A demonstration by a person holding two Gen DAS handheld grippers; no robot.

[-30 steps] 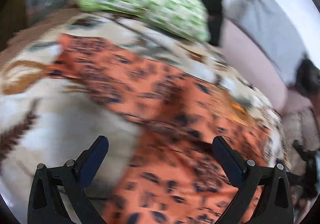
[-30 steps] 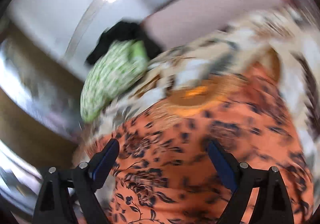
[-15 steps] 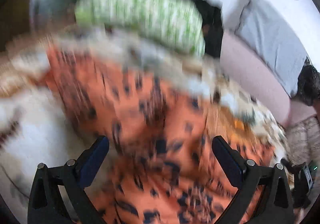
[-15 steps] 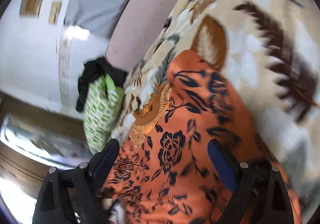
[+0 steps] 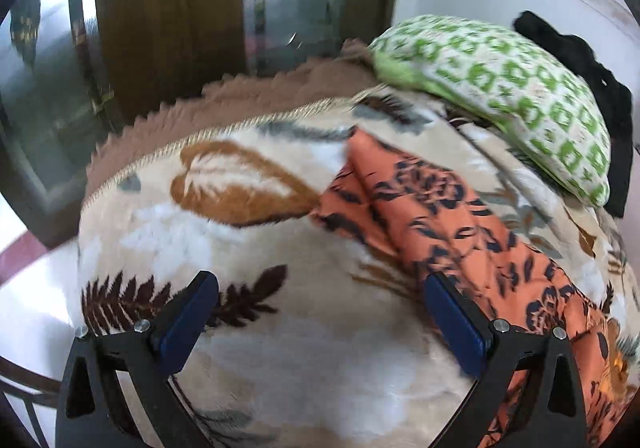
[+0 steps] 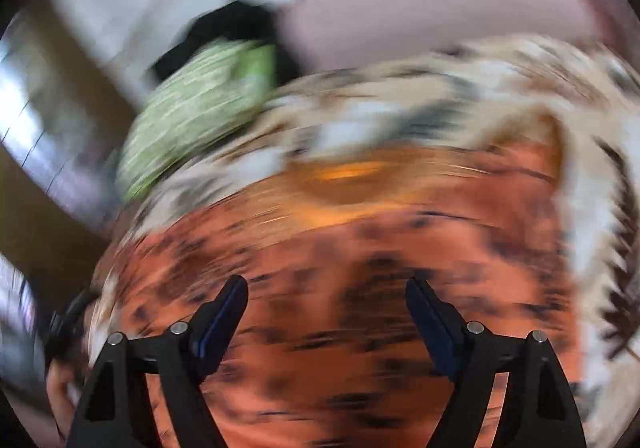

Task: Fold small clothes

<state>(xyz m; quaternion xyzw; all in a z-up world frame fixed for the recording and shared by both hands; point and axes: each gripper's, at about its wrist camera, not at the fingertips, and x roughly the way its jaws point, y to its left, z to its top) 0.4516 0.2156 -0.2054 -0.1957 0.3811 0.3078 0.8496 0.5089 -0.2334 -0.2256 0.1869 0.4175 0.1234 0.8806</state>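
A: Where's the garment?

B: The orange floral garment (image 5: 452, 224) lies on the leaf-print blanket (image 5: 248, 232). In the left wrist view it runs as a bunched strip from about 12 o'clock of the frame's middle down to 4 o'clock, with its end creased into ridges. In the right wrist view, badly blurred, it fills the lower half (image 6: 320, 268), with a golden patch at 12 o'clock that may be a neckline.

A: And the claws?

B: The left gripper (image 5: 320, 312) is spread wide with nothing between its jaws, above bare blanket; its right finger sits at the cloth's edge. The right gripper (image 6: 326, 312) is also spread and empty, over the garment.

A: What's around it?

B: A green-patterned pillow (image 5: 508, 88) at 1 o'clock, just beyond the garment, with dark clothing (image 5: 588, 68) behind it.

A: What could go wrong?

B: I'd judge the bunching the main risk: pinching a ridge could catch several layers, or only the top one, and the fold would come out skewed. The plush blanket might get nipped too. The blur suggests fast motion, so the right claw could land off the edge.
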